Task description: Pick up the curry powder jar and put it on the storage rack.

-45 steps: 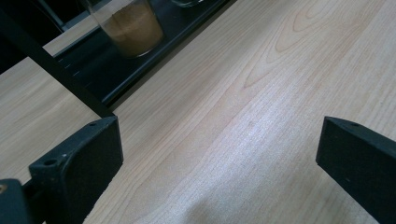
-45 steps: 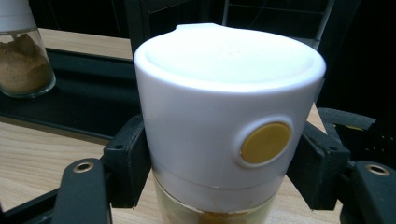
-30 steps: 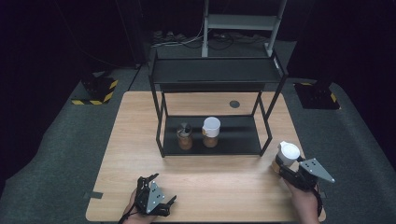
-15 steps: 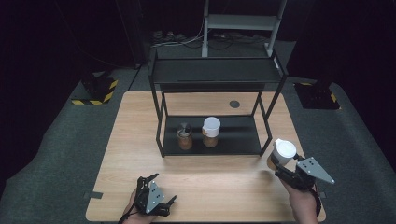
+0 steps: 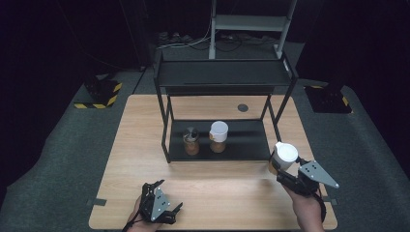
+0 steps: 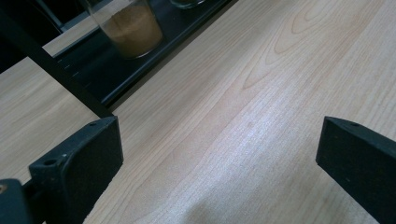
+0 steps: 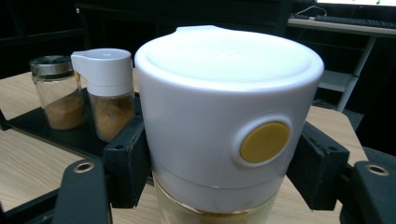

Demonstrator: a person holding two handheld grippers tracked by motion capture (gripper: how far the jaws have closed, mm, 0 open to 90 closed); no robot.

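- The left gripper [image 5: 162, 207] rests low at the near left edge of the wooden table [image 5: 145, 125], in the person's left hand [image 5: 138, 220]. In the left gripper view its two black jaws stand wide apart with nothing but bare tabletop between them; they touch no jar.
- Beyond those jaws, in the same view, the base of a glass jar of brown powder [image 6: 132, 29] stands on the black lower shelf [image 6: 84, 65] of the rack.
- In the high view the black two-tier rack [image 5: 222, 77] stands at the middle of the table. On its lower shelf sit two jars side by side: a metal-lidded spice jar [image 5: 191, 141] at the left and a white-capped spice jar [image 5: 218, 137] just right of it.
- The right gripper [image 5: 285, 175] is near the rack's front right corner, above the table. Its jaws pinch a white-lidded jar [image 7: 224, 116] from both sides, just under the lid, which carries a round yellow button [image 7: 264, 141]. The jar stands upright in the grip, clear of the shelf.
- Against the picture from a second ago, the right gripper and its jar are a little higher and closer to the rack's right leg; the grip is unchanged. The left gripper lies where it was, and both shelf jars are in the same spots.
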